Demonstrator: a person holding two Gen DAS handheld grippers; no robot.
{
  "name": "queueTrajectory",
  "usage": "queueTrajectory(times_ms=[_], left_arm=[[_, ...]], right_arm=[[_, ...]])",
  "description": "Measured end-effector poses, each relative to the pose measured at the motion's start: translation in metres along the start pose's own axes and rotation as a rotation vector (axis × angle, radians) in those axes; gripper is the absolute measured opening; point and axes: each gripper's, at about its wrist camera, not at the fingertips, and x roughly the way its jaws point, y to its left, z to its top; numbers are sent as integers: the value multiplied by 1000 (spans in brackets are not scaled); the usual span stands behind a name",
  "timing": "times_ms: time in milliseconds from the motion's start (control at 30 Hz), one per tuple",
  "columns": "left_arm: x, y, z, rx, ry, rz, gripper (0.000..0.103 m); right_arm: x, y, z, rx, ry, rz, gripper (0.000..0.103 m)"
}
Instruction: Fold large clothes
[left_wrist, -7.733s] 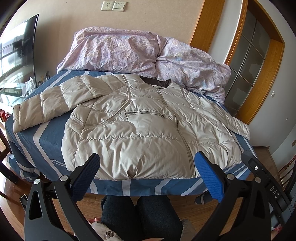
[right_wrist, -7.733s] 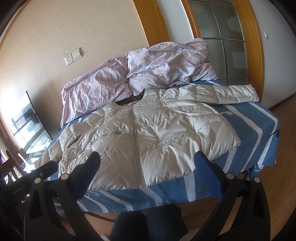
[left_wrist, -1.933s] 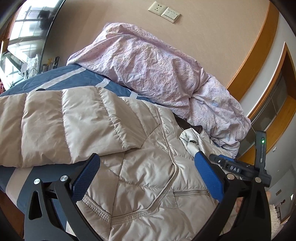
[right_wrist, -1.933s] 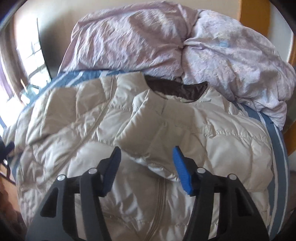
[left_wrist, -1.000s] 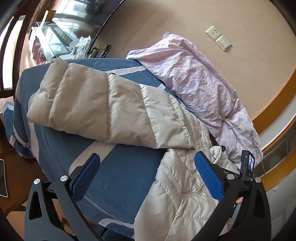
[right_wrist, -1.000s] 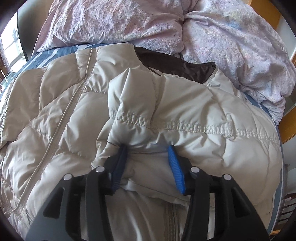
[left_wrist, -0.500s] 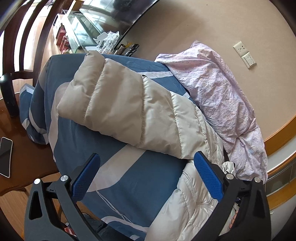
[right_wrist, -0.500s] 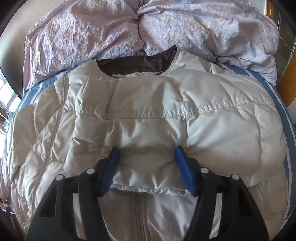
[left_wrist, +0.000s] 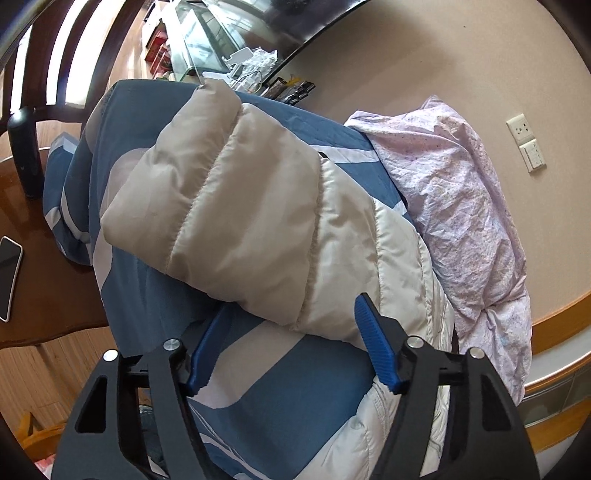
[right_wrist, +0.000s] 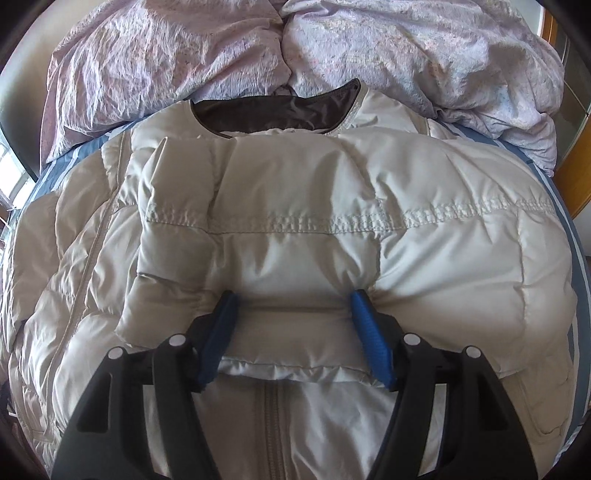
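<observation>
Evidently the puffy jacket (right_wrist: 295, 229) lies spread on the bed (left_wrist: 155, 288): light, soft, springy, slippery-shelled. Left tool (left_wrist: 291, 350) is closing around the outstretched sleeve (left_wrist: 229, 206), best gripped there. Right tool (right_wrist: 295, 336), half-open, straddles the folded-over sleeve (right_wrist: 424, 258); grip uncertain.

bed (left_wrist: 280, 387) w/ blue sheet, pale stripes. beige puffer jacket (right_wrist: 332, 240) lies spread over most of it, collar at far side, one sleeve (left_wrist: 229, 221) stretched out flat to the left, the other folded across the chest. crumpled lilac duvet (right_wrist: 258, 55) heaped along far edge vs the wall, touching the jacket's collar end.
</observation>
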Motion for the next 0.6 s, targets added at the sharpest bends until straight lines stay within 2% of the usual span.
queueTrajectory(times_ms=[33, 233, 300, 467, 600], left_arm=[[1, 1, 2, -16, -3, 6, 61], [2, 6, 11, -42, -38, 56, 20], [1, 4, 14, -30, -46, 60, 13], [-7, -19, 21, 55, -93, 60, 7], [-23, -59, 27, 166, -150, 15, 5]], right_arm=[[0, -1, 0, -1, -1, 2, 66], [0, -1, -1, -6, -6, 5, 66], [1, -1, -1, -11, -8, -1, 66], [2, 1, -2, -20, -13, -11, 67], [2, 1, -1, -26, -14, -11, 68]])
